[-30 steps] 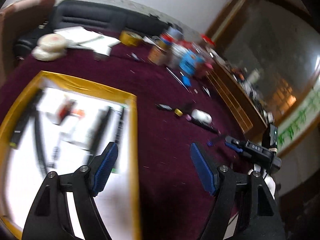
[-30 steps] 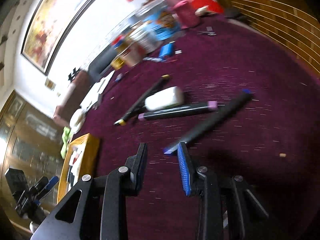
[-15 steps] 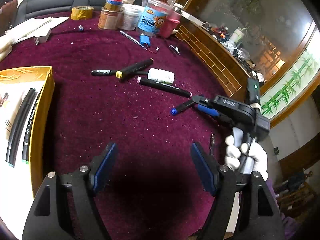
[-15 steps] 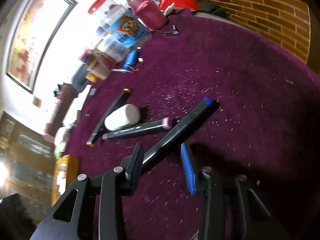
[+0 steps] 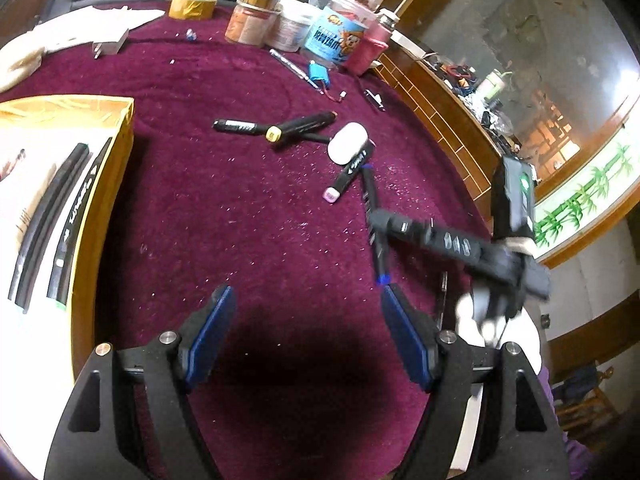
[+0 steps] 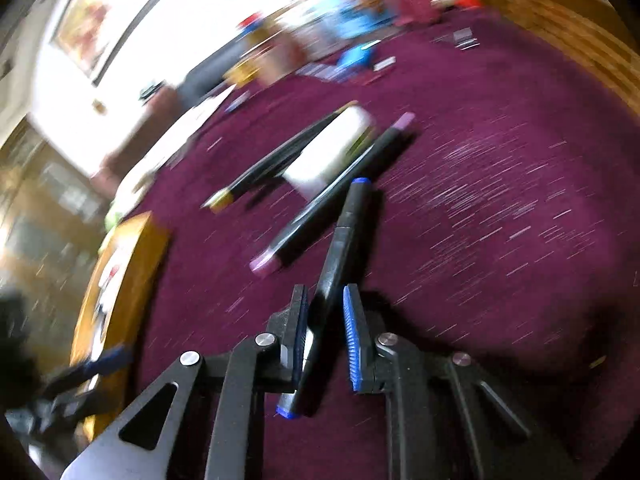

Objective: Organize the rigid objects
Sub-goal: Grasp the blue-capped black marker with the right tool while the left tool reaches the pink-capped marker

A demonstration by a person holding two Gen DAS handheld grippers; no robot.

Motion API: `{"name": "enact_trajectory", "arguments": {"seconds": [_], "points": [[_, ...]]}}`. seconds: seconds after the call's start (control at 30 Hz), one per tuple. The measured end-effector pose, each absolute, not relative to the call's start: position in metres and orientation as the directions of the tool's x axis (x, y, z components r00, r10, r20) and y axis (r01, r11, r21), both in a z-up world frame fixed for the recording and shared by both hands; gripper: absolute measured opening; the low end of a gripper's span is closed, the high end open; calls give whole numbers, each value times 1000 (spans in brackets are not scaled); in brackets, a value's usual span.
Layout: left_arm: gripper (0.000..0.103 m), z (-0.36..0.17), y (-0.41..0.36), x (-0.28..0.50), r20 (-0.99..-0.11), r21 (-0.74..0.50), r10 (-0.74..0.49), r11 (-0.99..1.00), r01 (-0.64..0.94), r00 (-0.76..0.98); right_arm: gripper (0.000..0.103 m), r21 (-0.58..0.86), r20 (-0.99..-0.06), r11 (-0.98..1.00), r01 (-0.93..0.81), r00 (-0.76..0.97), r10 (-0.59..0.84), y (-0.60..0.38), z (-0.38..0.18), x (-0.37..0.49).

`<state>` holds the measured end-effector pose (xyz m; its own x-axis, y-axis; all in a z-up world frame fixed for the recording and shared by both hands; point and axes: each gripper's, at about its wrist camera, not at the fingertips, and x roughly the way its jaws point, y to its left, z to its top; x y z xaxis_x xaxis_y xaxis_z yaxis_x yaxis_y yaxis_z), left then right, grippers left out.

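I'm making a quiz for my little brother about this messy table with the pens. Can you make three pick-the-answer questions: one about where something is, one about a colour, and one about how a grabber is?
1. Where is the blue-capped marker?
A on the floor
B between the fingers of the right gripper
C on top of a jar

2. What colour are the caps of the marker lying against the white bottle?
A green
B pink
C orange

3. How is the left gripper?
A open, holding nothing
B clamped on a marker
C clamped on a spoon

Answers:
1. B, its barrel runs between the closing jaws.
2. B, both end caps show pink.
3. A, only the maroon cloth shows between its spread fingers.
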<state>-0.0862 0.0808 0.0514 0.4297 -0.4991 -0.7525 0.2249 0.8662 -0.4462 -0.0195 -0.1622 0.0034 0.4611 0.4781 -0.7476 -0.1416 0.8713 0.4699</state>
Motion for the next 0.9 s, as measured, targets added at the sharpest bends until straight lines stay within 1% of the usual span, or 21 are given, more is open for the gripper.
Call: {"name": "enact_trajectory", "arguments": {"seconds": [0.1,0.17,0.2,0.23,0.3,0.43,0.53,0.6,0.67,0.7,0.73,0.8,0.9], "points": [[75,47,86,-85,-752,-462,-509,860,216,420,16,506,-741,837,-207,393,545,-149,5,-27],[75,46,90,-86,-749,-467,-512,858,214,421,17,528,-713,829,-183,435,550,-161,17,-23],[75,46,93,-87,-745,-471,-514,857,211,424,20,528,-704,834,-161,466,536,-168,23,-19],[75,46,96,-86,-744,-474,-515,856,207,426,28,522,-700,844,-126,502,508,-176,28,-14],[75,43,102,-85,-741,-483,-516,854,192,430,35,506,-706,862,-38,555,439,-191,35,3],[75,38,108,-85,-738,-499,-520,849,172,430,35,518,-736,853,61,540,408,-191,25,39],[75,37,109,-86,-735,-508,-530,844,174,424,35,473,-786,875,104,498,366,-170,8,65],[75,38,109,-88,-734,-508,-531,843,176,423,34,421,-789,901,106,532,307,-160,11,68],[75,39,111,-89,-731,-512,-536,840,181,421,22,374,-806,923,95,526,272,-150,14,69],[75,40,111,-89,-730,-514,-539,838,183,421,19,379,-805,921,88,522,282,-148,15,70],[75,41,112,-90,-727,-516,-543,836,186,420,17,382,-807,921,81,515,290,-145,15,69],[75,43,112,-90,-725,-515,-544,835,192,423,17,378,-814,925,50,494,306,-135,15,67],[75,45,112,-91,-725,-505,-538,840,200,430,14,429,-814,903,-31,420,401,-110,13,55]]}}
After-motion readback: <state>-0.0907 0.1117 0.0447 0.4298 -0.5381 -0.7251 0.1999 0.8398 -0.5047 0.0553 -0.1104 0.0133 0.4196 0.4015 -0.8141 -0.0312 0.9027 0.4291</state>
